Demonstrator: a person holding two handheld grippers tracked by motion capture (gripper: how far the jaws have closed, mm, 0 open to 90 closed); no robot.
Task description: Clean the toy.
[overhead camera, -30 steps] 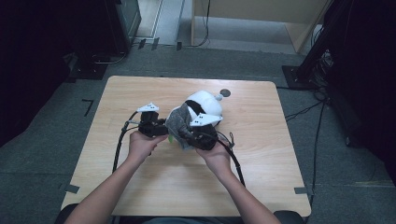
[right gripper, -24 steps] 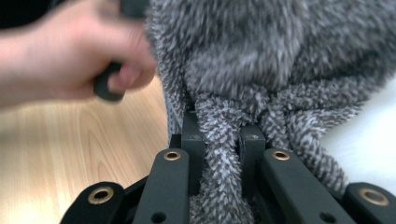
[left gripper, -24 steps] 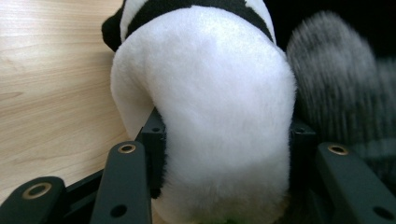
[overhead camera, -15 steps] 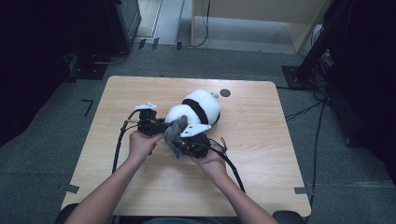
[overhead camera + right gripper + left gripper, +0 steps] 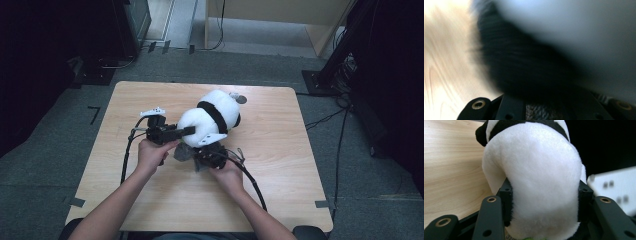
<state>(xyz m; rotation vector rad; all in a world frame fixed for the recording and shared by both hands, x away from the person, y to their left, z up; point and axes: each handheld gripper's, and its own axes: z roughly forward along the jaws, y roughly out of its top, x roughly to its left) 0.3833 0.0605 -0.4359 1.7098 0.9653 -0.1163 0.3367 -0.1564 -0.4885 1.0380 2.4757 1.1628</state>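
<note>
A black-and-white panda plush point(image 5: 210, 117) lies on its side in the middle of the wooden table point(image 5: 300, 165). My left gripper point(image 5: 191, 131) reaches in from the left and is shut on the plush's white body point(image 5: 541, 170), with both pads point(image 5: 506, 195) pressed into the fur. My right gripper point(image 5: 204, 154) sits low at the plush's near side, shut on a piece of grey fabric point(image 5: 182, 152) under it. In the blurred right gripper view, black fur point(image 5: 524, 70) hangs just over the jaws and the grey fabric point(image 5: 536, 112) lies between them.
A small grey round disc point(image 5: 241, 99) lies on the table just behind the plush. Cables point(image 5: 127, 155) trail from both grippers toward the near edge. Dark equipment stands on the floor at the left and right, and a wooden cabinet stands beyond the table.
My right hand has sunk toward the tabletop, taking the grey fabric down with it. The plush has rolled over, so its black band now faces up. The left hand has stayed put.
</note>
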